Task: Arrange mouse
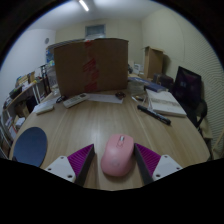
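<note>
A pink computer mouse (118, 156) lies on the round wooden table (100, 125), between the two fingers of my gripper (115, 152). The fingers, with purple pads (81, 160), stand wide apart at either side of the mouse. The right finger is close against its side and a thin gap shows at the left. The mouse's near end is hidden below the view's lower edge. The gripper is open.
A blue round mat (30, 146) lies left of the fingers. A large cardboard box (91, 66) stands at the table's far side with a keyboard (75, 100) before it. An open book (165, 102), a black stick-like thing (153, 114) and a black chair (187, 85) are to the right.
</note>
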`<state>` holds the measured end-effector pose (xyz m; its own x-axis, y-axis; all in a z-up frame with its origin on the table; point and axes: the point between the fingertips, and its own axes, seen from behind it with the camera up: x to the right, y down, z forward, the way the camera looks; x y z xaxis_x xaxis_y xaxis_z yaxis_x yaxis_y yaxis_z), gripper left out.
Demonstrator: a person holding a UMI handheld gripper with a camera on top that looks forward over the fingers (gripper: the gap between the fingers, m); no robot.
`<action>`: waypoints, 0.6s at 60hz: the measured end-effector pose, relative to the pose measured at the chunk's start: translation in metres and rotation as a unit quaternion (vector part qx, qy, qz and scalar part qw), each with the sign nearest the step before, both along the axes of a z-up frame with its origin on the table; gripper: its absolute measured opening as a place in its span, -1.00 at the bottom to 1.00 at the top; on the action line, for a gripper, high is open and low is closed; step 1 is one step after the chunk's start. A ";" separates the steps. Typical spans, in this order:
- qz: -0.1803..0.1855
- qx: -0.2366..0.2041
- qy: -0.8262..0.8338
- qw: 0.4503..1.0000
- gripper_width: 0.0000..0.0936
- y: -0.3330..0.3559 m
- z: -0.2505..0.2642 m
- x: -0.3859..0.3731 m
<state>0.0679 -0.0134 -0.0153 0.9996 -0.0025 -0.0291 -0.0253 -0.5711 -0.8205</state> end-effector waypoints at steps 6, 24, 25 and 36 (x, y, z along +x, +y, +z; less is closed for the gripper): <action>0.009 0.014 -0.001 1.000 0.64 0.015 0.001 -0.001; -0.002 0.011 0.004 1.000 -0.10 0.022 0.000 0.005; -0.003 0.007 0.005 1.000 -0.11 0.023 0.000 0.005; -0.039 0.019 -0.004 0.999 -0.30 0.014 0.049 0.004</action>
